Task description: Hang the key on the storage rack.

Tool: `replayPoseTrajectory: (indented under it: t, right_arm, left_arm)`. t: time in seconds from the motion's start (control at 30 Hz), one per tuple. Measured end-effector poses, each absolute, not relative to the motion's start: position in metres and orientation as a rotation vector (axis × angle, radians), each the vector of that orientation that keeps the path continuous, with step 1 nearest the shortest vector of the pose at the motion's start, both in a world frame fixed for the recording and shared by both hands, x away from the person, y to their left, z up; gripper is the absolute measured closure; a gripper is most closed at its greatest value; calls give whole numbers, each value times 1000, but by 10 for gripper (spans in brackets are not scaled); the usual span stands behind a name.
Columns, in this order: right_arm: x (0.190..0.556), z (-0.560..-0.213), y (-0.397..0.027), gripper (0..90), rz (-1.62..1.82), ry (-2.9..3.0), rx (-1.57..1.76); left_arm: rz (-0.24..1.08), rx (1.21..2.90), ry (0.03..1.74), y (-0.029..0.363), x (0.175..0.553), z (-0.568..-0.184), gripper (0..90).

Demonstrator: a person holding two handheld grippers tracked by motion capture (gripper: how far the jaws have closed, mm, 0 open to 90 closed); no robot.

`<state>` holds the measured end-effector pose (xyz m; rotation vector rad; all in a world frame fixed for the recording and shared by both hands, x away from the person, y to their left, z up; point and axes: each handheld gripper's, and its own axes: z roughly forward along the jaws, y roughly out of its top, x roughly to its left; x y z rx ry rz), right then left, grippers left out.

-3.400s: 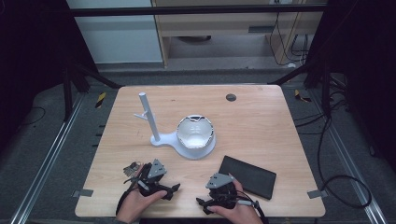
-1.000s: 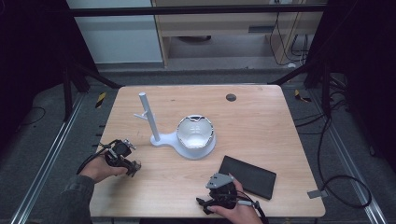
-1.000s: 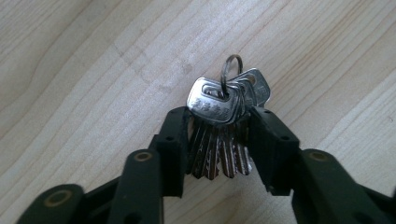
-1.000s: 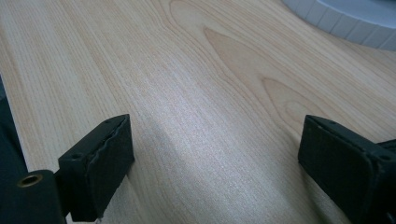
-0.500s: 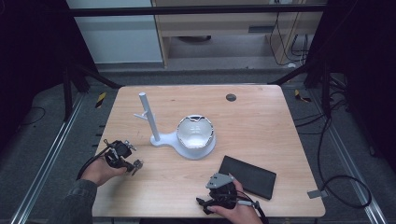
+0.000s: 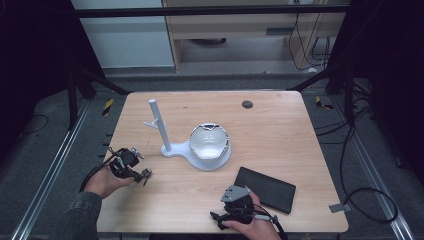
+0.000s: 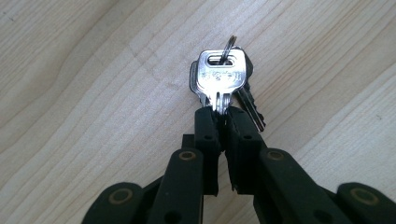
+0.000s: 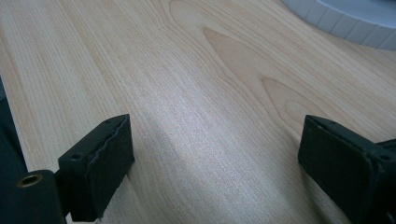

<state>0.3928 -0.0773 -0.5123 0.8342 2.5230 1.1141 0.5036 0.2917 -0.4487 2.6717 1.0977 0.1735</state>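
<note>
- Two tools are at work over a pale wooden counter, one in each of the person's hands, both near the counter's near edge.
- Left tool: its black jaws have just been closing and are now clenched on the blade of a silver key, pinching it just below the head.
- That key hangs on a small ring with a second, darker key lying partly behind it; the bunch sits just above the wood grain, and I cannot tell whether it touches the counter.
- From the high view, the left tool sits close to the counter's left edge, toward the near-left corner, with the keys at its tip pointing toward the middle.
- Right tool: released, its two jaws standing wide apart with only bare wood between them.
- From the high view the right tool rests at the near edge, right of centre, just beside a flat black tablet-like slab.
- A white stand with an upright post rises near the counter's middle, and a white bowl-shaped thing sits on its base.
- One small dark round grommet lies close to the far edge.
</note>
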Motion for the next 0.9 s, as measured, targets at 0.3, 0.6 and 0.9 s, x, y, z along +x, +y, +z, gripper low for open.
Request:
replayPoseTrajectory:
  t: [0.3, 0.6, 0.9]
  right_arm:
    - [393, -512, -77, 104, 1113, 2522, 837]
    - [393, -512, -77, 104, 1114, 2521, 838]
    - [393, -512, -77, 104, 1113, 2521, 840]
  left_arm:
    - [202, 2666, 1071, 292, 500, -431, 835]
    - [232, 2651, 1062, 296, 498, -403, 835]
    - [298, 2626, 1048, 299, 497, -364, 835]
